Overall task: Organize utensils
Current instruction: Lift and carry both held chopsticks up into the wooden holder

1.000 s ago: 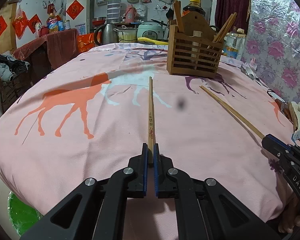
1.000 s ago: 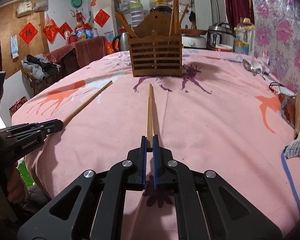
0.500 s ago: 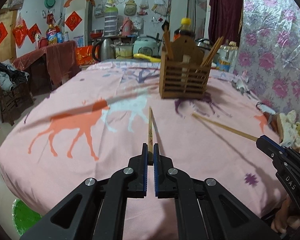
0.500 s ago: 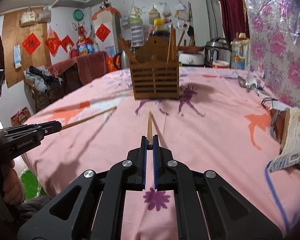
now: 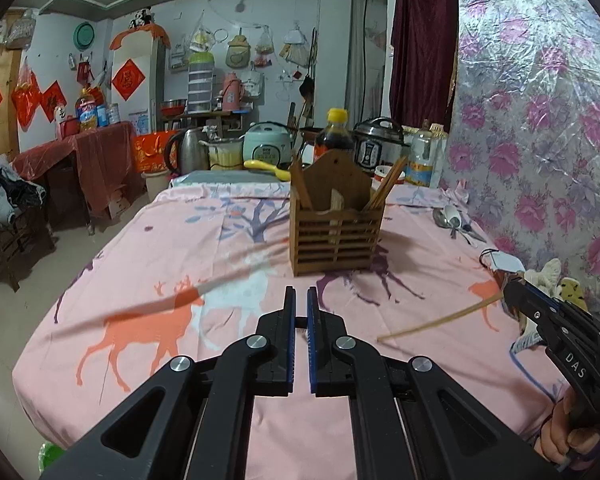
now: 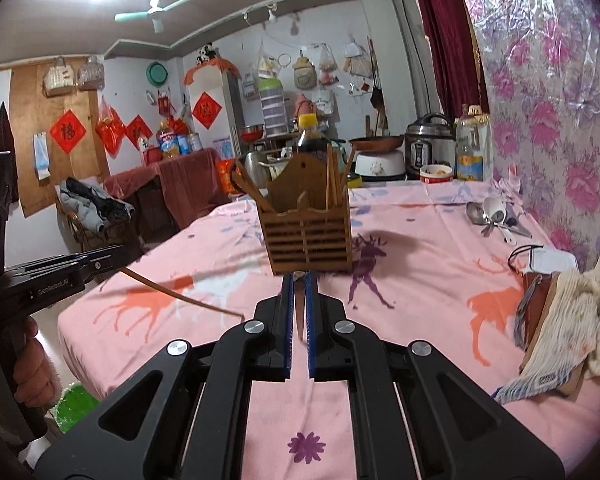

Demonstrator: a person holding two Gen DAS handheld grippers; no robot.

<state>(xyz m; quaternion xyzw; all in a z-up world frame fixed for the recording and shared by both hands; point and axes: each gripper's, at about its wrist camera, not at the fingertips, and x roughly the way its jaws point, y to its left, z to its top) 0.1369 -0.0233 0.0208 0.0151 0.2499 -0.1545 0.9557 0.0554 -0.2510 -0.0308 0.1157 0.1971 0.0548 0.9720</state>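
Observation:
A slatted wooden utensil holder (image 5: 336, 240) (image 6: 306, 236) stands mid-table on the pink deer-print cloth, with several chopsticks leaning in it. My left gripper (image 5: 300, 294) (image 6: 112, 258) is shut on a chopstick (image 6: 180, 298) that droops rightward above the cloth. In the left wrist view its own jaws hide that stick. My right gripper (image 6: 299, 280) (image 5: 508, 290) is shut on a second chopstick (image 5: 440, 320), which slants down and to the left. Both grippers hang in the air, short of the holder. A hand shows under each handle.
Spoons (image 5: 452, 218) (image 6: 488, 212) lie at the table's right edge by the flowered wall. A knitted cloth on a notebook (image 6: 560, 312) sits at the near right. A soy bottle (image 5: 334, 136) and cookers stand behind the holder. A green basin (image 6: 74, 404) is on the floor.
Both grippers have risen from the cloth, each lifting its chopstick off the table. The sticks, first pointing straight ahead, now droop at the free end.

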